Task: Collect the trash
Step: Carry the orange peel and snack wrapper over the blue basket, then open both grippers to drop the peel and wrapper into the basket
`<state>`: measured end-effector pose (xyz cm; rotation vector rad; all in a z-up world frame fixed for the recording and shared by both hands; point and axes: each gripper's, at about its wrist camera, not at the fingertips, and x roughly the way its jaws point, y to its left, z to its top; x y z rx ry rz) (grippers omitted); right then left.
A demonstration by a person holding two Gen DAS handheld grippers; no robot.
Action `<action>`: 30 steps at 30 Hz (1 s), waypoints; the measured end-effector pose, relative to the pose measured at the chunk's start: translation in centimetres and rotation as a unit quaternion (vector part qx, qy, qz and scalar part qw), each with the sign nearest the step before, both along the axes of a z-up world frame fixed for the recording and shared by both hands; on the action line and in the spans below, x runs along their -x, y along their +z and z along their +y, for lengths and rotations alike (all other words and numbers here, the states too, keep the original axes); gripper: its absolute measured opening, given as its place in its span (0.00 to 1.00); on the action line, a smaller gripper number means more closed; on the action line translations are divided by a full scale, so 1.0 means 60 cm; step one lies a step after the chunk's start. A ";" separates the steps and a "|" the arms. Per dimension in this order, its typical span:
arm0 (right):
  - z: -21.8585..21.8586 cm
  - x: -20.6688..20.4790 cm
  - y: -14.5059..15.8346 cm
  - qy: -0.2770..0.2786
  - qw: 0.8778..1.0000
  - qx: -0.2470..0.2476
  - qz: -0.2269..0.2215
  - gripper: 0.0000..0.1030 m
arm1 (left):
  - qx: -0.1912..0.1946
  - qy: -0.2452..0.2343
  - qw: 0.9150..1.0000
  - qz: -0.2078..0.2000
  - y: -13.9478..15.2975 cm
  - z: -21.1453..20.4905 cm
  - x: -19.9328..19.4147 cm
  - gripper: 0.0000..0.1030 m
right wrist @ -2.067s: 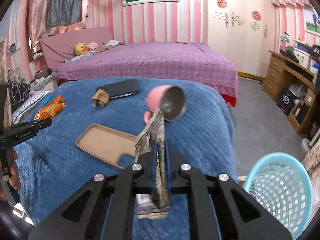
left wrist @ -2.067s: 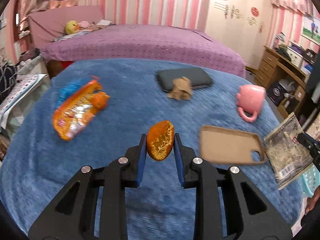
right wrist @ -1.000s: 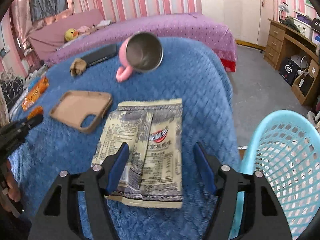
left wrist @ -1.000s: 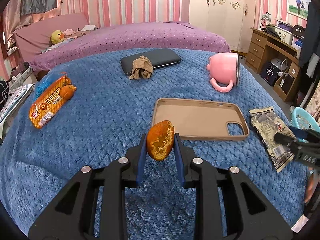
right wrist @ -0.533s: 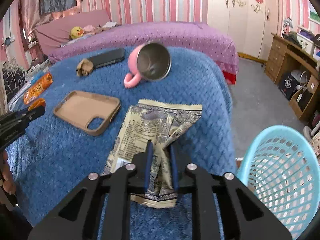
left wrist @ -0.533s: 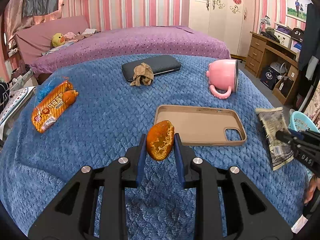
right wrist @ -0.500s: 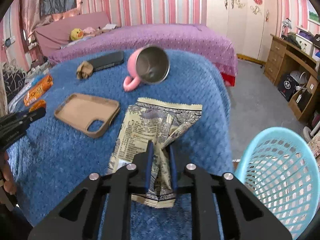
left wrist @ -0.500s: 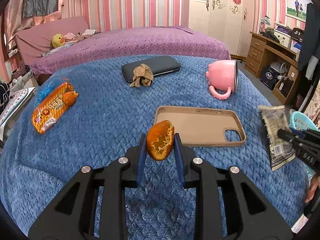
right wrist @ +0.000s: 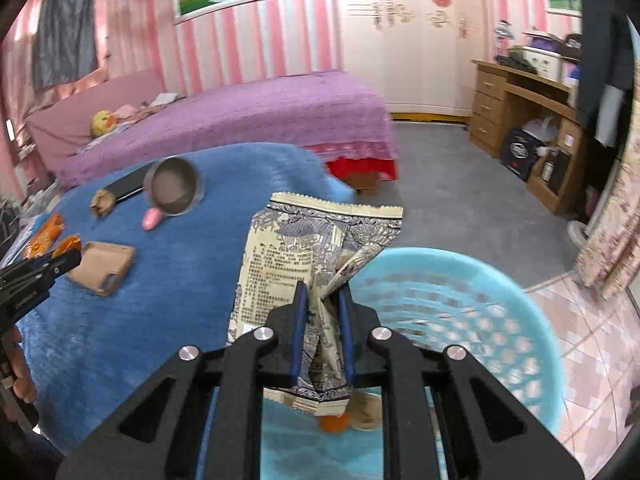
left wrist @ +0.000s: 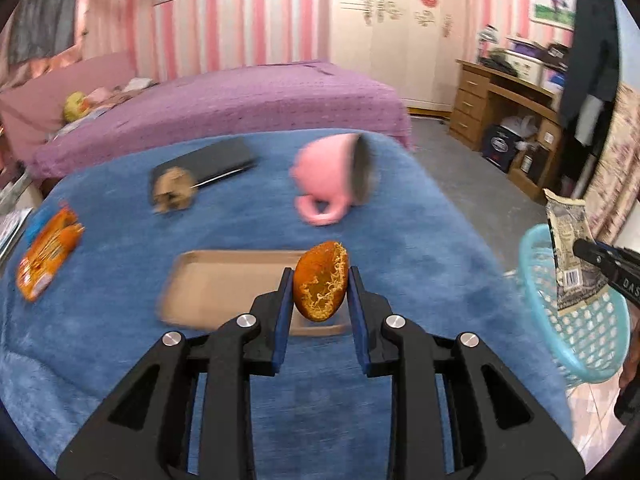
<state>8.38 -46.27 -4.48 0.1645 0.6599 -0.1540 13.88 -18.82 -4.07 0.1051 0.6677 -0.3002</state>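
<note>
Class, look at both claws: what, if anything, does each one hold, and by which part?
Left claw: orange peel, pinched across its two sides. Right claw: printed snack wrapper, pinched at its crumpled lower middle, over the blue basket.

Left claw (left wrist: 320, 298), right claw (right wrist: 322, 316): black frames, blue pads, silver screws.

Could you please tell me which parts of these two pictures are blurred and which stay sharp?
Left wrist view: the pink mug and phone case smear, while the claw and its orange peel stay sharp. Right wrist view: the blue basket blurs; the wrapper stays crisp. Both bend at the edges.
</note>
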 end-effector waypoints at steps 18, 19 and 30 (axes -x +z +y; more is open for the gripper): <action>-0.167 0.087 -0.031 -0.093 0.996 0.003 0.009 0.16 | -0.003 -0.132 0.991 0.021 -0.026 -0.324 0.067 0.26; -0.170 0.089 -0.034 -0.094 0.996 0.002 0.010 0.16 | -0.002 -0.134 0.991 0.023 -0.028 -0.330 0.066 0.35; -0.169 0.088 -0.040 -0.086 0.996 0.003 0.013 0.16 | -0.014 -0.090 0.996 -0.007 -0.015 -0.291 0.040 0.89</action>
